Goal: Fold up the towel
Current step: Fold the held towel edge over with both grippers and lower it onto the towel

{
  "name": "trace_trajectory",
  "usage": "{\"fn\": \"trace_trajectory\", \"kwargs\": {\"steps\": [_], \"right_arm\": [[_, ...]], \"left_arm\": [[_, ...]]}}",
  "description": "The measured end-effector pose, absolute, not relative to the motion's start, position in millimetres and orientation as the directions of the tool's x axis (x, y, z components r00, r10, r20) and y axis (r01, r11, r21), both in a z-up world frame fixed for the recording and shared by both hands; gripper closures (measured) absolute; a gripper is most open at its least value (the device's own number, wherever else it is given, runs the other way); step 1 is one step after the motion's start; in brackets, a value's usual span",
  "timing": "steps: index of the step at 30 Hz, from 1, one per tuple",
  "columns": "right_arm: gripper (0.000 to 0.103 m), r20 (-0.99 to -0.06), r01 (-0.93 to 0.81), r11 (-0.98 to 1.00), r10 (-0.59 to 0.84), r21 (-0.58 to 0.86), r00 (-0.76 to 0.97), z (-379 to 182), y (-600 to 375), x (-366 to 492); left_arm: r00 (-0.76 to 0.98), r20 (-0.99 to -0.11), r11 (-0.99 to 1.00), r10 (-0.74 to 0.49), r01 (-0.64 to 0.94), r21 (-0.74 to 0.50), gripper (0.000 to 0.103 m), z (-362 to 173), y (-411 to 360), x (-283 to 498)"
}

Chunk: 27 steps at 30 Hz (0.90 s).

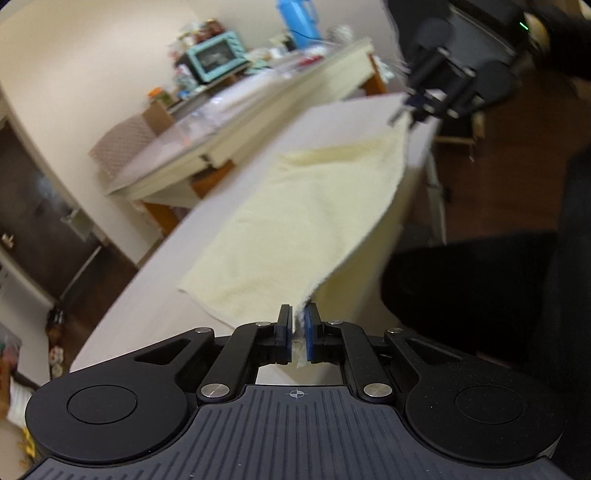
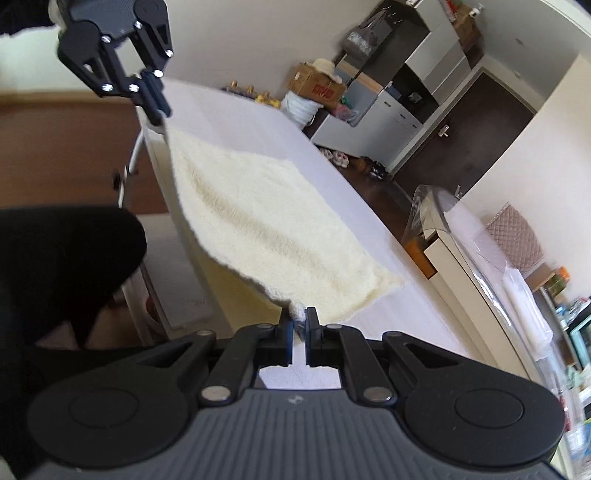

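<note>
A cream towel (image 1: 306, 206) (image 2: 266, 229) lies on a white table (image 1: 147, 306) (image 2: 240, 110), its near edge lifted off the surface. My left gripper (image 1: 298, 321) is shut on one near corner, with cloth pinched between the blue pads. In the right wrist view the left gripper (image 2: 157, 110) shows at the top left, holding that corner. My right gripper (image 2: 299, 321) is shut on the other near corner. In the left wrist view the right gripper (image 1: 410, 107) appears at the upper right, at the towel's far end. The edge between the two sags slightly.
A second table behind carries a teal toaster oven (image 1: 218, 55) and a blue jug (image 1: 295, 18). A person's dark clothing (image 1: 480, 288) (image 2: 62, 266) sits close to the table's near edge. A cardboard box (image 2: 317, 86) and a dark door (image 2: 469, 147) stand beyond.
</note>
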State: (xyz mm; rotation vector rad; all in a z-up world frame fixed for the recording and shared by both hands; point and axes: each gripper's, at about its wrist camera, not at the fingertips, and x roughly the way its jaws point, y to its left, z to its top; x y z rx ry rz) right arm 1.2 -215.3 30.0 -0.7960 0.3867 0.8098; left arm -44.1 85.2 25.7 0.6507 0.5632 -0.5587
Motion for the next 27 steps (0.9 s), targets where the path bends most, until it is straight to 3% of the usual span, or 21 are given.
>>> {"fn": "trace_trajectory", "kwargs": {"steps": [8,19,27], "right_arm": [[0.096,-0.581,-0.795,0.490,0.549,-0.359,0.601,53.8,-223.4,67.4],[0.096,-0.657,-0.808,0.573,0.558,-0.137,0.508,41.9,-213.2,187.8],[0.096,-0.721,-0.775,0.627,0.502,-0.076,0.477,19.6,-198.6,236.8]], "left_arm": [[0.699,-0.659,0.718,-0.277,0.607,0.341,0.096,37.3,93.5,32.1],[0.688,-0.689,0.764,-0.231,0.566,0.310,0.096,26.1,106.5,131.3],[0.658,-0.727,0.788,-0.198,0.548,0.281,0.096,4.4,116.6,170.7]]}}
